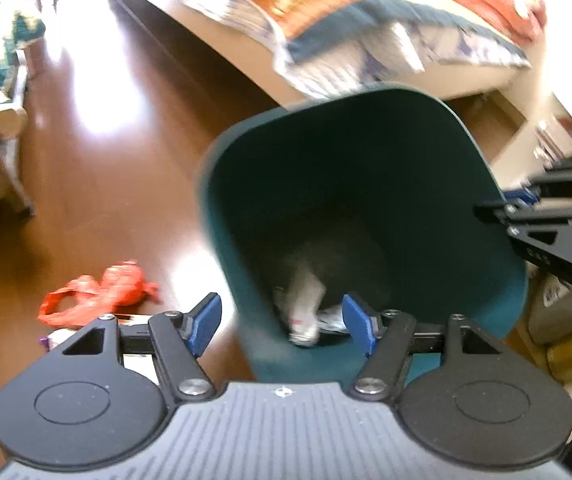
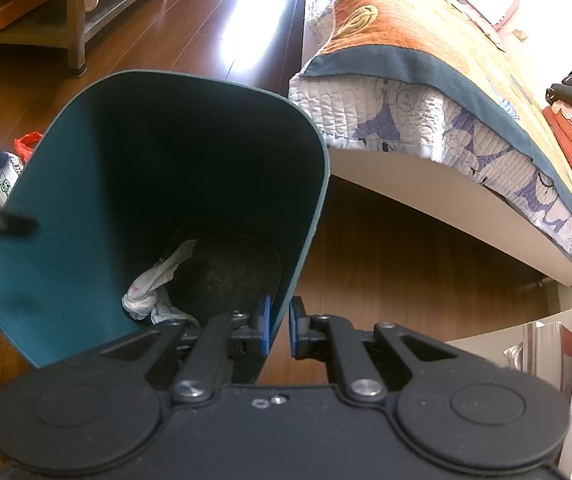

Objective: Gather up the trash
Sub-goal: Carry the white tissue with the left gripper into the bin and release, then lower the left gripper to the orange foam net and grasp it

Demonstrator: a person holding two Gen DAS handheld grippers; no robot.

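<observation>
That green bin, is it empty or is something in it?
Not empty: crumpled white wrapper lies at the bottom of the green bin.

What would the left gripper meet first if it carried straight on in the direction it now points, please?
Most likely the crumpled white wrapper at the bottom of the teal bin. The left gripper, open and empty, points down into the bin's mouth. The frame is blurred, so it might brush the near wall first.

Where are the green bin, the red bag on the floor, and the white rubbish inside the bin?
green bin (image 2: 65, 208): right wrist view, inner wall.
red bag (image 1: 97, 294): left wrist view, crumpled middle.
white rubbish (image 2: 149, 284): right wrist view, its middle.
</observation>
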